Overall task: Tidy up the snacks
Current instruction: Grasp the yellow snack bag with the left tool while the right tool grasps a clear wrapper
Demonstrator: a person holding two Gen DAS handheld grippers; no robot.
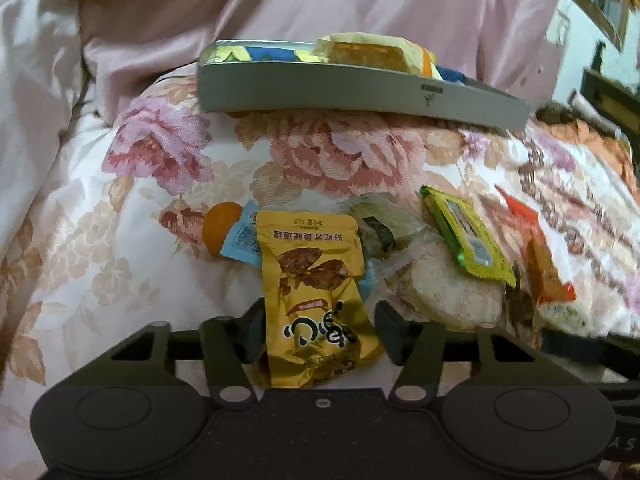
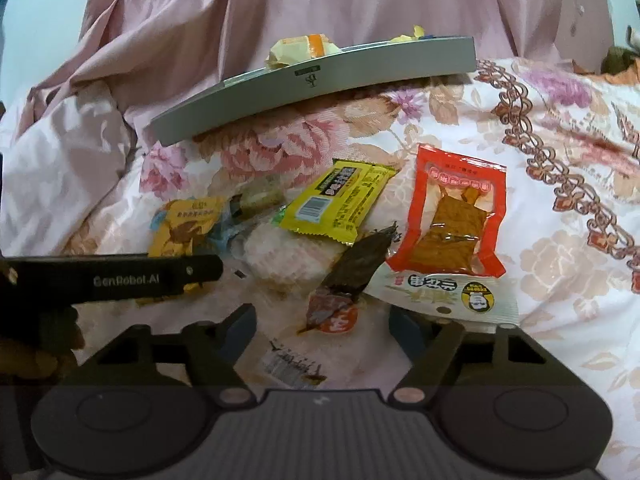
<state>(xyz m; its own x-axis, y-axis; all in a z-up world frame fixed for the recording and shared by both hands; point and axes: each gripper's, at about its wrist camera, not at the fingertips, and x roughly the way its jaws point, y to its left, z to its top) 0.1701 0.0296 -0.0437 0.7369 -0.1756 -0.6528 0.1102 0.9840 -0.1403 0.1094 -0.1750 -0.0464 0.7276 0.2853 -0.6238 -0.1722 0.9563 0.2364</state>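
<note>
Left gripper (image 1: 320,330): fingers parted, either side of mustard-yellow snack packet (image 1: 316,300), not pinching it. Right gripper (image 2: 323,330): fingers spread wide, above dark brown wrapper (image 2: 354,268), nothing held. Loose pile on floral quilt (image 2: 560,240): yellow bar (image 2: 336,202), red pouch (image 2: 454,220), rice crackers (image 1: 444,292). Grey tray (image 1: 360,88) at quilt's far edge, holding yellow pastry pack (image 1: 368,50).

Bare floral quilt (image 1: 320,168) lies open across the middle of my left view, between the grey tray (image 1: 360,92) above and the snack pile (image 1: 400,248) below. At my right view's left edge, my left gripper (image 2: 120,278) blocks the way.
</note>
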